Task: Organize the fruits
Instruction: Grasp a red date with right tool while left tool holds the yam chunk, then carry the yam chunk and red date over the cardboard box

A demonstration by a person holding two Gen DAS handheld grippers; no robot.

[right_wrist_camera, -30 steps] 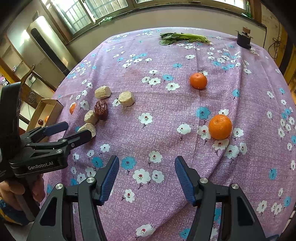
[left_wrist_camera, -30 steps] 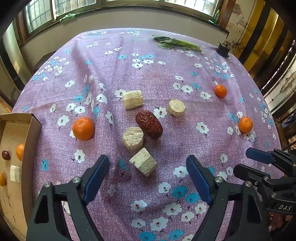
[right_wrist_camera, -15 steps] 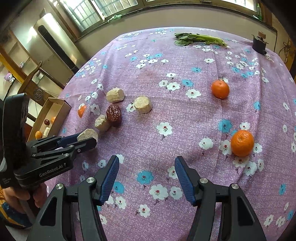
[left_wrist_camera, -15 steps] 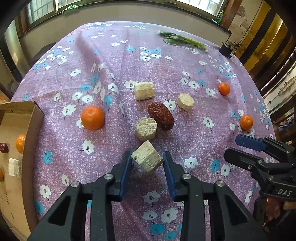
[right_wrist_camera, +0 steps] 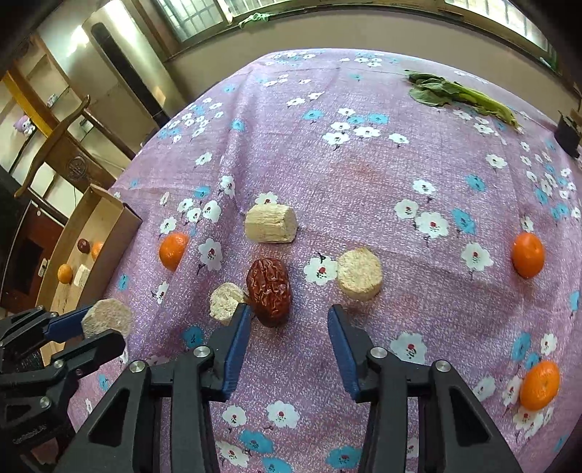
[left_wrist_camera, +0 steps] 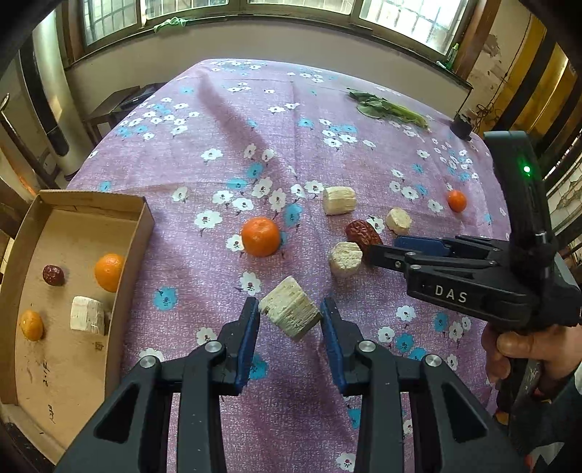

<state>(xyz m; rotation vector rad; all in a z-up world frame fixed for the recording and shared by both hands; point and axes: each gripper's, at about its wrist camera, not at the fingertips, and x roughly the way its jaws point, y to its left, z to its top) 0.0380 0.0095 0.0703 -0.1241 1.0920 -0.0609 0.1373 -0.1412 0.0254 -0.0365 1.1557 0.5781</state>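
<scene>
Two grippers: left gripper [left_wrist_camera: 290,320] grasps a pale chunk [left_wrist_camera: 290,313] above the cloth; right gripper [right_wrist_camera: 289,340] hovers released around the red date [right_wrist_camera: 269,291]. Only the left view shows the holding hand [left_wrist_camera: 527,351].

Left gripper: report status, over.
Left gripper shut on pale chunk, lifted off the cloth. Right gripper open around red date. Cardboard box left; path looks unobstructed.

A row of barred windows [left_wrist_camera: 225,5] runs above a plain beige wall [left_wrist_camera: 254,43], admitting daylight. A green cloth [left_wrist_camera: 169,23] lies on the sill. A tall white standing air conditioner [right_wrist_camera: 123,62] occupies the corner. A dark wooden chair [right_wrist_camera: 54,138] stands beside the table. Yellow wooden panels [left_wrist_camera: 545,83] line the opposite side. Purple floral tablecloth [right_wrist_camera: 363,174] covers the table.
</scene>
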